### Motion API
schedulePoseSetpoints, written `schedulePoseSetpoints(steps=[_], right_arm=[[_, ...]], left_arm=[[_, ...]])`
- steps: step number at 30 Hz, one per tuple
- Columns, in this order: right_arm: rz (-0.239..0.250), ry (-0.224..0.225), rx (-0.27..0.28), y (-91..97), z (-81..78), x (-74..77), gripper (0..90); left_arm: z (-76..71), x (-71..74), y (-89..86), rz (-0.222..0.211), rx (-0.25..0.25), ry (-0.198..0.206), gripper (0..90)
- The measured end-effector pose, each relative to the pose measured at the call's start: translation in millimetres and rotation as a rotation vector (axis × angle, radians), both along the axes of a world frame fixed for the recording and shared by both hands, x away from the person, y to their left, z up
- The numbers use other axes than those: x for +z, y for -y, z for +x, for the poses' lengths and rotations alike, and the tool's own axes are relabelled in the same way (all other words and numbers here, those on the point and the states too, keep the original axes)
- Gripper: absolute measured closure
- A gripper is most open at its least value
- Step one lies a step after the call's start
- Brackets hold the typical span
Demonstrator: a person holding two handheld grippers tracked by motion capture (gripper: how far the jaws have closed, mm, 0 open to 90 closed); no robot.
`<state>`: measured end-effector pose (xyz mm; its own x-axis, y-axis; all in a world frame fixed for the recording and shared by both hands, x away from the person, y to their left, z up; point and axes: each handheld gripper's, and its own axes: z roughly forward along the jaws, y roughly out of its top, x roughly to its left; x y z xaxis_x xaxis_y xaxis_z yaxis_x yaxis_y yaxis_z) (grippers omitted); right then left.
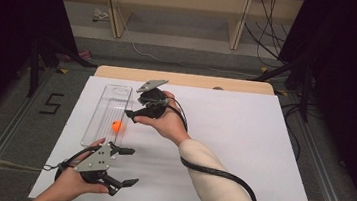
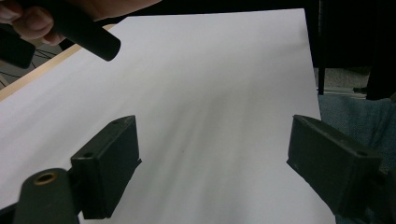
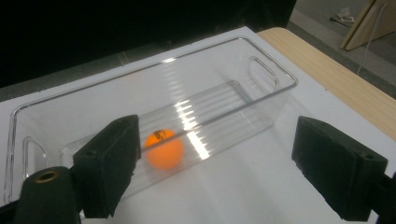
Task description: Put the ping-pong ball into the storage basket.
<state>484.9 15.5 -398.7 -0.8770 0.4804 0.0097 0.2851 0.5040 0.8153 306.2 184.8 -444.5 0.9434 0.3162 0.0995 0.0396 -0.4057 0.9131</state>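
From above we see the ball point(image 1: 116, 125) lying in the clear bin point(image 1: 95, 122), the right gripper point(image 1: 132, 116) just beside it, the left gripper point(image 1: 128, 166) nearer us, both spread apart. A "5" point(image 1: 51, 103) marks the floor. The right gripper view adds dark print on the ball point(image 3: 163, 148), unreadable. The left gripper view shows bare sheet point(image 2: 210, 93) between wide jaws.

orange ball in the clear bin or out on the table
In. The orange ball lies on the ribbed floor of the clear bin, inside its walls, in the right gripper view; high view agrees.
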Motion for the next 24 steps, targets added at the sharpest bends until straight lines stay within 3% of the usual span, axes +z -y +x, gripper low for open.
schedulePoseSetpoints(steps=[24], right_arm=[[0.003,-0.004,-0.072,57.3,-3.0,-0.4,16.4]], left_arm=[[0.2,-0.3,0.0,-0.001,0.002,-0.002,16.1]])
